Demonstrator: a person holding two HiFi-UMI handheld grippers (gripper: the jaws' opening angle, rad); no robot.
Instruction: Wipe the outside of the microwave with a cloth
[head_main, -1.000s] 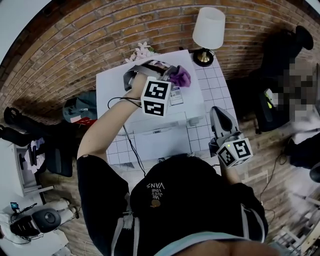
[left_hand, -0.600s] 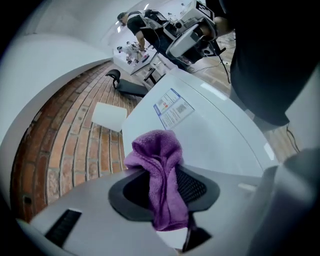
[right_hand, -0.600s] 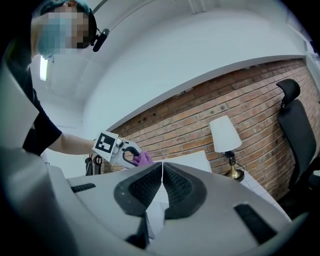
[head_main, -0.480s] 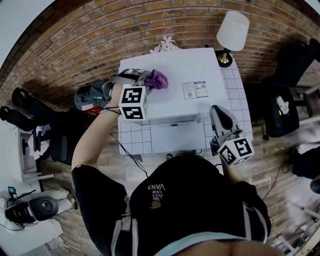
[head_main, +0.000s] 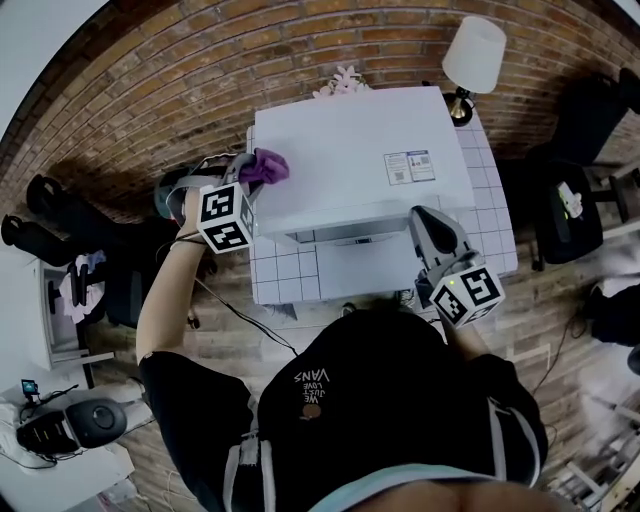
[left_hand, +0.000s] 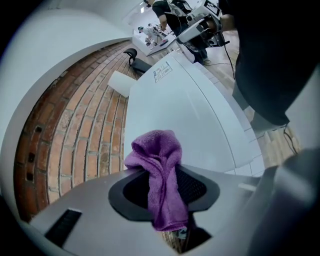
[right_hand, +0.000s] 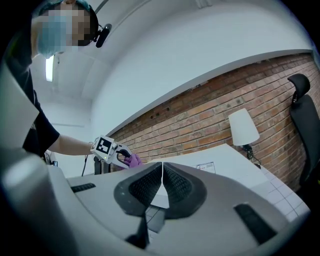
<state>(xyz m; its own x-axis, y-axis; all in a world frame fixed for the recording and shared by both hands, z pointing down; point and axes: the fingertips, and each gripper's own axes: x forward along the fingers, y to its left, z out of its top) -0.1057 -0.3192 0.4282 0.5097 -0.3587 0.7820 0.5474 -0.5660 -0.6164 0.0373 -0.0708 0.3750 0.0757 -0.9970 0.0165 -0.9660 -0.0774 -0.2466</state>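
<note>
left gripper (head_main: 251, 172) is pinching the cloth (head_main: 268, 163) at the left edge of the microwave (head_main: 360, 150), so a swipe could run off the top; right gripper (head_main: 428, 218) sits closed on nothing.

Person is wearing a black short-sleeved T-shirt (head_main: 380, 400) with pale print under the collar and grey straps (head_main: 247, 462) running down it. Left gripper (head_main: 252, 172) and right gripper (head_main: 428, 214) are showing grey shells, black ribbed pads (right_hand: 175, 187) and white cubes carrying black square markers. Right cube (head_main: 468, 293) is glowing green at one corner. Black cable (head_main: 235, 313) is hanging by the left forearm.
</note>
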